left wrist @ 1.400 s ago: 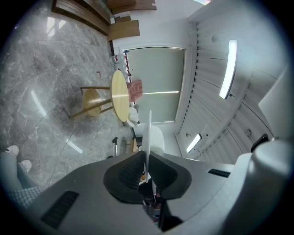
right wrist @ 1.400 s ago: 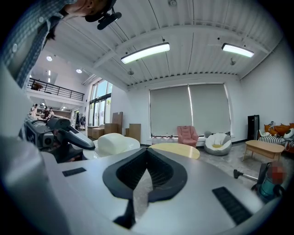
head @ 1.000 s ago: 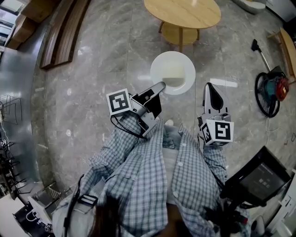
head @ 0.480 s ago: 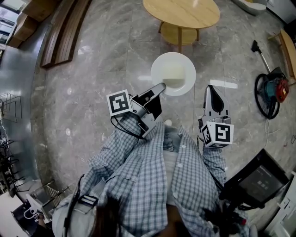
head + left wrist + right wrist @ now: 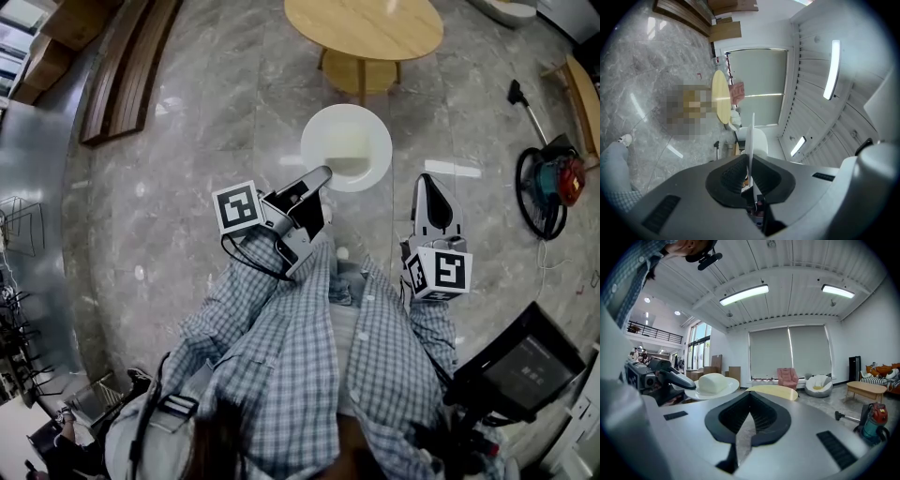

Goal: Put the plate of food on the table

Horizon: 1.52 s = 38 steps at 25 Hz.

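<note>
— What does the plate [image 5: 319,127] look like from where you stand?

— Round, white, with a wide rim and a shallow dip in the middle. The food [image 5: 351,144] is a pale, creamy block sitting in that dip. From the right gripper view it looks like a smooth, rounded mound.

— And where is it?

— In the air above the grey marble floor [image 5: 187,187], out in front of the person in the checked shirt [image 5: 309,356]. The round wooden table [image 5: 366,28] is just beyond it; the plate is not over the tabletop.

— Who has hold of it?

— The left gripper [image 5: 323,175]. Its jaws are nearly together, pinching the near edge of the rim. In its own view the plate runs edge-on as a thin white line between the two black ribbed pads, and both pads press on it.

— The other one?

— The right gripper [image 5: 427,180] is beside the plate, apart from it. Its jaws meet at the tips and nothing is between them.

— Any lettering?

— All I can make out are the black-and-white square patterns on the marker cubes [image 5: 238,206] at the back of each gripper. They are codes, not words.
</note>
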Tool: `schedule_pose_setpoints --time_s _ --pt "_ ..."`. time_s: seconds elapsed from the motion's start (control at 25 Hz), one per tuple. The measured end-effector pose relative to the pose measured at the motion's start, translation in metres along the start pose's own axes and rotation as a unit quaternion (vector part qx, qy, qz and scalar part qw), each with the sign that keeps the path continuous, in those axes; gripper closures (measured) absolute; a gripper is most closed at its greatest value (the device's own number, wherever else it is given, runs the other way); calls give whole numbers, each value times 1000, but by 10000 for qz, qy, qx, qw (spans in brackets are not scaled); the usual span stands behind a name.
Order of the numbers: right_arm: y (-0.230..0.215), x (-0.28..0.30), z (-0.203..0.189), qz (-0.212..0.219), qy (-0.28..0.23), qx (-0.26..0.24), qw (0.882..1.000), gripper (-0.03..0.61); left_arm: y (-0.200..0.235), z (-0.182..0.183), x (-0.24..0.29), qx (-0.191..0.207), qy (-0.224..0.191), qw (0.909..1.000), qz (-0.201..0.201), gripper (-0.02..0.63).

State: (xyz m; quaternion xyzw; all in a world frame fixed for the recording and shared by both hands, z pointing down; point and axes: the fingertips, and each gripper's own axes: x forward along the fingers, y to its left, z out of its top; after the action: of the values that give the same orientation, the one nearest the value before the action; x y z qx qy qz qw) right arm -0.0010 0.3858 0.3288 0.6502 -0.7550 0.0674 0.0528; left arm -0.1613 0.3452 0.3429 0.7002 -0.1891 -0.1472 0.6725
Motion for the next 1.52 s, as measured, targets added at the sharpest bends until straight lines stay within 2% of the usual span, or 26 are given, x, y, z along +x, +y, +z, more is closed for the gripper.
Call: schedule_pose_setpoints --time_s 0.32,0.6,0.84,1.08,1.52 --pt "-9 34 13 -98 33 -10 9999 572 -5 35 25 -38 141 9999 4 588" --pt "-47 67 4 -220 120 34 9997 572 5 55 76 -68 287 9996 -19 588" --pt "-48 92 13 -275 95 -13 9996 572 4 79 88 -109 367 9993 -43 588" --pt "-49 132 18 -424 170 54 9989 572 11 119 105 -157 444 9989 -38 588" --pt "-52 145 18 -419 76 11 9991 572 15 130 110 -163 480 9987 -17 588"
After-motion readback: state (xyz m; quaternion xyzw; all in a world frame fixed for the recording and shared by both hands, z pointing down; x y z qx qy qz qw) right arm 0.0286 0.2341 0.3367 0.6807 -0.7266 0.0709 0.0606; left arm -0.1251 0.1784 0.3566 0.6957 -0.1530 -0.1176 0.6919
